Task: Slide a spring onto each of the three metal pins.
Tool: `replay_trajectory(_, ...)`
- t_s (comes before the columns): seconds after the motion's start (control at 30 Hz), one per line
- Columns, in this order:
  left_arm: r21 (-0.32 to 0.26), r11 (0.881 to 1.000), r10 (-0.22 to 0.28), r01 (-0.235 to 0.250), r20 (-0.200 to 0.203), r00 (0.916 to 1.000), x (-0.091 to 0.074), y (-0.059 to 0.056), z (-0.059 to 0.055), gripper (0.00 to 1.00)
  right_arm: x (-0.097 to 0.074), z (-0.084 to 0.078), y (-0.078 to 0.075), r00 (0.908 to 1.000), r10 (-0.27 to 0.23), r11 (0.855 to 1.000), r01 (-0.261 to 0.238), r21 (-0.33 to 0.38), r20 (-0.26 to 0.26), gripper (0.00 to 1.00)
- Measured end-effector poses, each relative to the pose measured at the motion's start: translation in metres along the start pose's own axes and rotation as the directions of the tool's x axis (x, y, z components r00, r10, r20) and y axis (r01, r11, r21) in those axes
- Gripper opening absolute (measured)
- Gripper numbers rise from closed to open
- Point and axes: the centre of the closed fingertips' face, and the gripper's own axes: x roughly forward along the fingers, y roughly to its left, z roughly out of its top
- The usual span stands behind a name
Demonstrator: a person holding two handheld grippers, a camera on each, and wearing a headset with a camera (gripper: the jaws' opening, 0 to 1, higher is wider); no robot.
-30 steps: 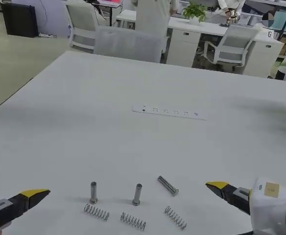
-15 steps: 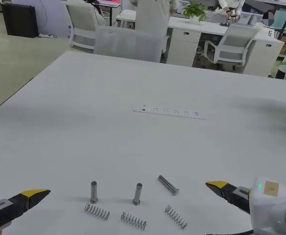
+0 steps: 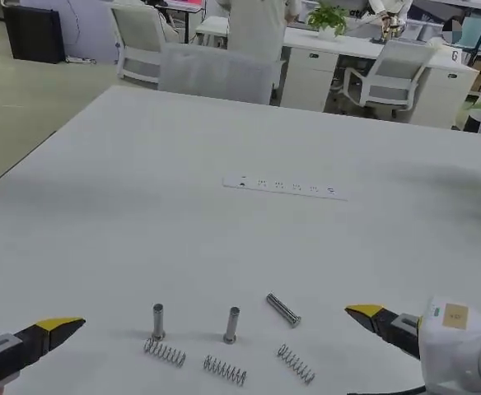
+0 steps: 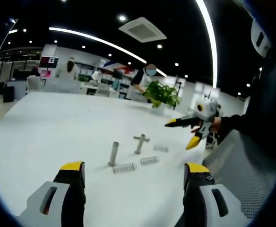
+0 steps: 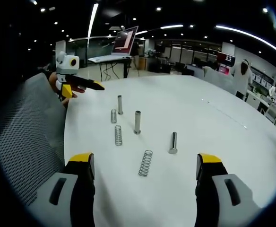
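Left gripper [image 4: 134, 167] & right gripper [image 5: 145, 158]: jaws spread wide, either side of the parts. 2 pins [image 3: 157, 322] upright, 3rd pin [image 3: 282, 310] lying flat. 3 springs [image 3: 225, 370] loose on the table [image 3: 224, 247] just beside them, on the near side. Power strip [image 3: 286, 188] well beyond.

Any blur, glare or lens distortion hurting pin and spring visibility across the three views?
Head view: dim flat light, pins and springs readable, faint shadows. Left gripper view: heavy fisheye, ceiling light strip bows, parts small. Right gripper view: table edge curves, parts sharp, no glare.
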Motion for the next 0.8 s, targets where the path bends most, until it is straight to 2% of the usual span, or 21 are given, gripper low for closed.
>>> replay_trajectory(0.8,-0.003,1.000,-0.001,0.001,0.001,1.0000,0.0014,0.0008,0.0001,0.82,0.0006,-0.0012,-0.0001,0.9999,0.007,1.000,-0.007,0.009,-0.007,0.87)
